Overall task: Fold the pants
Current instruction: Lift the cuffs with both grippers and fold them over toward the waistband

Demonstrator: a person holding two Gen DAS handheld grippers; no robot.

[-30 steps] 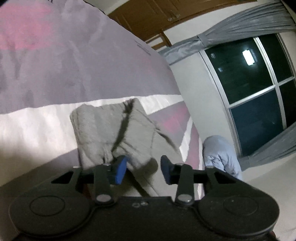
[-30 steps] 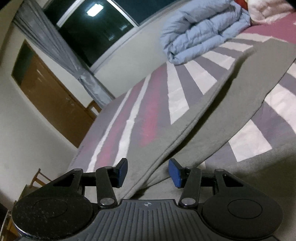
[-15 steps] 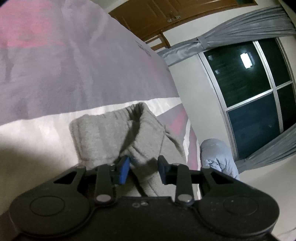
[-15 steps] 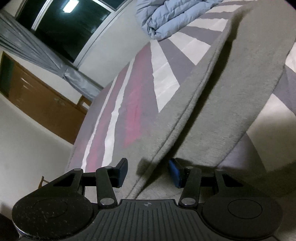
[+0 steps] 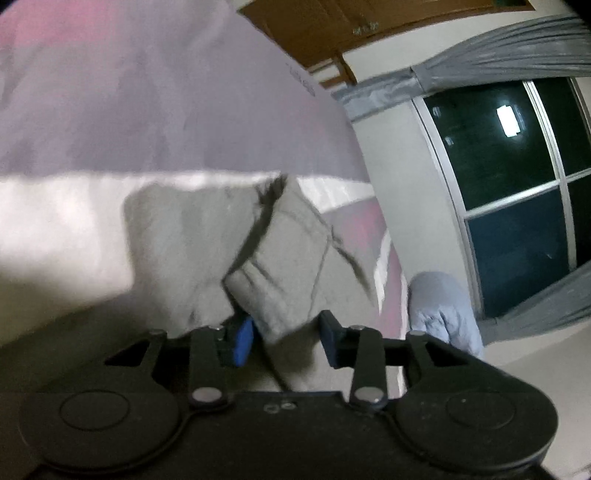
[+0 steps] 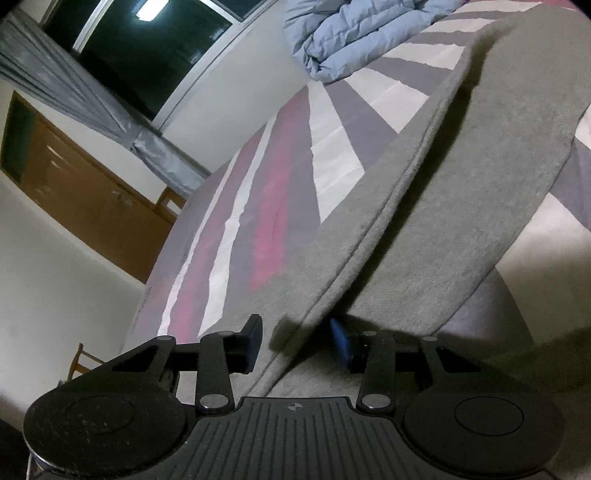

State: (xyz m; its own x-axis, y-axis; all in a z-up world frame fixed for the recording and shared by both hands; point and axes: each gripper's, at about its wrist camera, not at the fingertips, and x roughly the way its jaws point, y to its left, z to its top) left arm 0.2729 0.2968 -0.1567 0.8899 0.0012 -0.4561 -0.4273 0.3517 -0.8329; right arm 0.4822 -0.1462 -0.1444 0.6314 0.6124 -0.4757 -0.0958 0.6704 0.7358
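Grey sweatpants (image 5: 207,243) lie on a striped bedspread (image 5: 147,110). In the left wrist view the waistband end is bunched, with a thick fold between the blue pads of my left gripper (image 5: 284,336), whose jaws stand wide apart around it. In the right wrist view a long grey pant leg (image 6: 424,192) runs away across the bed; its seamed edge passes between the fingers of my right gripper (image 6: 299,341), which is open around it.
A folded light-blue duvet (image 6: 354,33) lies at the far end of the bed, also in the left wrist view (image 5: 443,310). A dark window with grey curtains (image 5: 517,166), a wooden cabinet (image 6: 85,192) and a chair (image 6: 83,363) stand beyond the bed.
My left gripper had narrowed on the waistband fold half a second ago and has now widened again; the view is blurred by motion. My right gripper has moved closer along the pant leg edge, staying open.
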